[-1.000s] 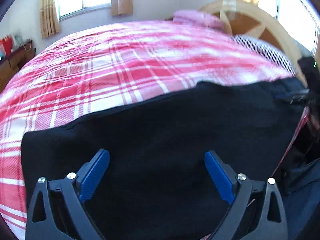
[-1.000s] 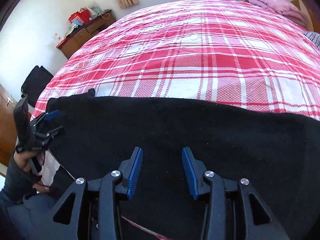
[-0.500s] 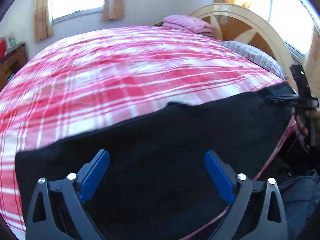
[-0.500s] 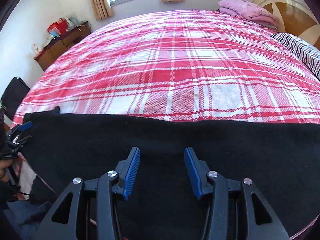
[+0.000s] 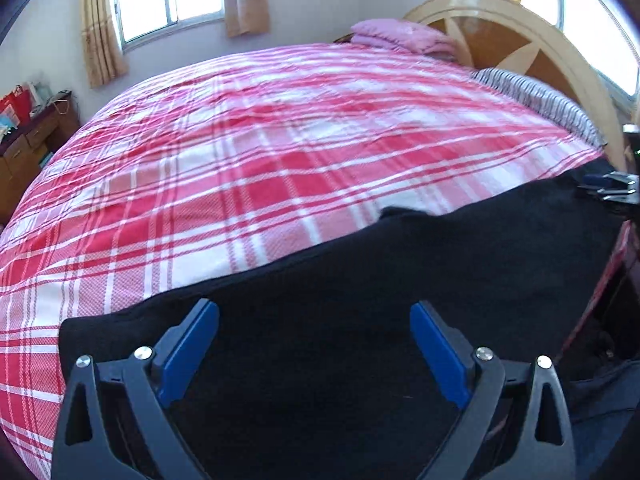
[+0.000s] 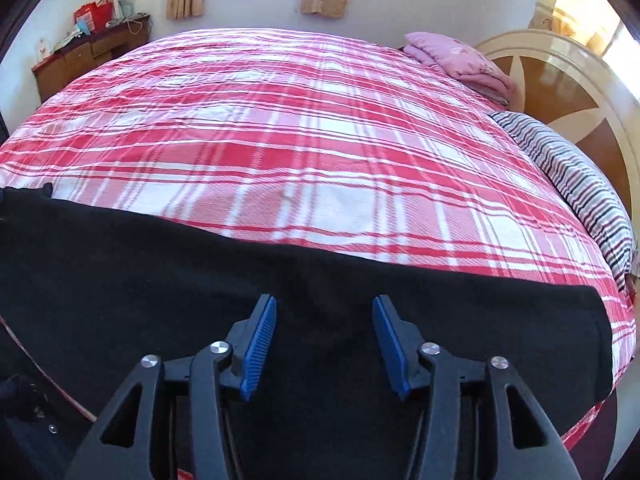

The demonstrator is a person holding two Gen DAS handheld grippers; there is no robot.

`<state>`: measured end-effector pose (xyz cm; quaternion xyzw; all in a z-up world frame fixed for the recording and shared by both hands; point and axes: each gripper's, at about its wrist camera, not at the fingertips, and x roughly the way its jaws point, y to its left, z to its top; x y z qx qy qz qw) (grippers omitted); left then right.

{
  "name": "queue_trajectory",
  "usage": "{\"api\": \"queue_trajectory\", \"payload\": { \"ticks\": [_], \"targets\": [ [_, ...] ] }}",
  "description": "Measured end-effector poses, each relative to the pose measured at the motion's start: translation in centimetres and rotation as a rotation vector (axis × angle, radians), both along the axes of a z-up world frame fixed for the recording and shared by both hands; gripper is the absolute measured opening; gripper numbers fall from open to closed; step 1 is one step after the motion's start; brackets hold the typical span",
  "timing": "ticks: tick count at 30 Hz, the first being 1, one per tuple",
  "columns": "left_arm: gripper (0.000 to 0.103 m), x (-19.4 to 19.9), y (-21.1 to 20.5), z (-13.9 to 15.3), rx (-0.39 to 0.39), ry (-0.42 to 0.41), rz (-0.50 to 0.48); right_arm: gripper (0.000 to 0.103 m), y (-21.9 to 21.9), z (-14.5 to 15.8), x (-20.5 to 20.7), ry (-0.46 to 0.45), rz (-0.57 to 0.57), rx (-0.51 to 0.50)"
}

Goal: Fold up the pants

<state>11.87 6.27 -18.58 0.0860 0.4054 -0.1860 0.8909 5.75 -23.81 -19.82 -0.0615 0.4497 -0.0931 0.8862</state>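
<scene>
Red-and-white checked bedspread (image 5: 248, 184), woven cotton by its look, is spread across the whole bed and fills the field ahead of both grippers

Black pants (image 5: 360, 320), a dark napped cloth, are laid flat in a long band along the near edge of the bedspread, directly under and ahead of both tools; the far hem is seen as a slanting line beyond the fingertips, and one squared end is seen to the right of the right gripper (image 6: 324, 340)

Curved wooden headboard (image 6: 560, 92), cream rim with brown panels, is placed far ahead and to the right of the right gripper

Striped pillow (image 6: 580, 184), white with dark bands, is set at the bed's right edge, between the headboard and the pants' end

Pink folded bedding (image 6: 460, 60) is stacked at the far side of the bed, beside the headboard

Wooden cabinet (image 6: 88, 56), cluttered on top, is stood far ahead and to the left, against the wall, with curtained windows behind

Left gripper (image 5: 314, 344): black frame, blue pads; its jaws are spread wide above the pants, nothing is between them and no cloth is pinched

Right gripper: same make; its jaws have just been opening and are parted to a middling gap over the pants, with only flat cloth seen beneath and none pressed by the pads; it is also glimpsed at the far right of the left view (image 5: 608, 186), at the pants' end
</scene>
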Motion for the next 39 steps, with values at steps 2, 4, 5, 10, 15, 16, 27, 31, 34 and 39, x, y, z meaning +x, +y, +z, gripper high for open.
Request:
{"api": "queue_trajectory", "payload": {
  "ticks": [2, 4, 5, 10, 15, 16, 27, 31, 34, 39],
  "targets": [
    [0.099, 0.5, 0.2, -1.0, 0.006, 0.027, 0.015, 0.058, -0.3, 0.0, -0.1, -0.01, 0.007, 0.009],
    [0.099, 0.8, 0.3, -1.8, -0.005, 0.049, 0.032, 0.058, -0.3, -0.2, -0.1, -0.011, 0.021, -0.009],
    [0.1, 0.7, 0.3, -1.9, -0.001, 0.041, 0.032, 0.058, -0.3, -0.2, -0.2, -0.013, 0.025, -0.011],
    [0.101, 0.2, -0.1, -1.1, 0.006, 0.031, 0.023, 0.058, -1.5, 1.1, -1.1, -0.041, 0.012, 0.051],
    [0.101, 0.0, 0.7, 0.7, -0.02, -0.019, 0.055, 0.058, -7.7, 5.0, -4.1, -0.184, -0.127, 0.169],
    [0.101, 0.1, 0.8, 0.9, -0.033, -0.021, 0.059, 0.058, -9.9, 5.9, -5.2, -0.221, -0.171, 0.23],
    [0.101, 0.0, -0.8, -0.1, -0.035, 0.003, 0.043, 0.058, -25.3, 8.5, -13.3, -0.385, -0.504, 0.527],
    [0.101, 0.1, -0.1, -0.6, -0.033, 0.015, 0.07, 0.058, -26.4, 7.2, -13.9, -0.331, -0.511, 0.54],
    [0.101, 0.3, 0.7, -0.8, -0.025, 0.02, 0.099, 0.057, -27.2, 5.5, -14.0, -0.28, -0.491, 0.596],
    [0.101, 0.6, 2.4, -0.4, 0.028, -0.025, 0.146, 0.049, -28.4, 3.6, -13.9, -0.249, -0.462, 0.703]
  ]
}}
